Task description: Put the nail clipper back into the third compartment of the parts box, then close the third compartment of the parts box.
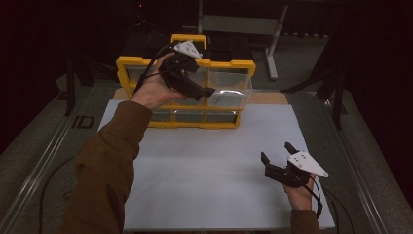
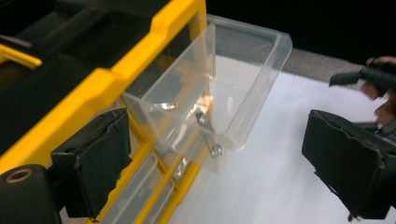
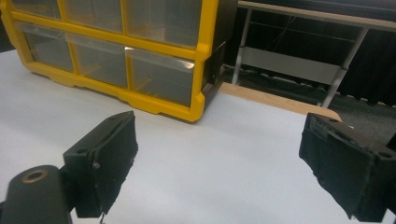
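A yellow drawer cabinet (image 1: 229, 64) with clear drawers stands at the back of the white table top (image 1: 209, 165). One clear drawer (image 1: 234, 97) on its right side is pulled out toward me. In the left gripper view this drawer (image 2: 243, 84) holds a small metal screw (image 2: 205, 123) on its bottom. My left gripper (image 1: 208, 91) hovers in front of the cabinet, beside the drawer; its jaws (image 2: 219, 172) are wide open with nothing between them. My right gripper (image 1: 276, 152) rests open low at the front right, facing the cabinet (image 3: 140, 56), and holds nothing (image 3: 219, 158).
A strip of bare wood (image 1: 272, 97) shows beyond the white top. Behind it stands a grey metal table frame (image 1: 273, 44), also in the right gripper view (image 3: 289, 60). Metal rails (image 1: 39, 165) run along both sides.
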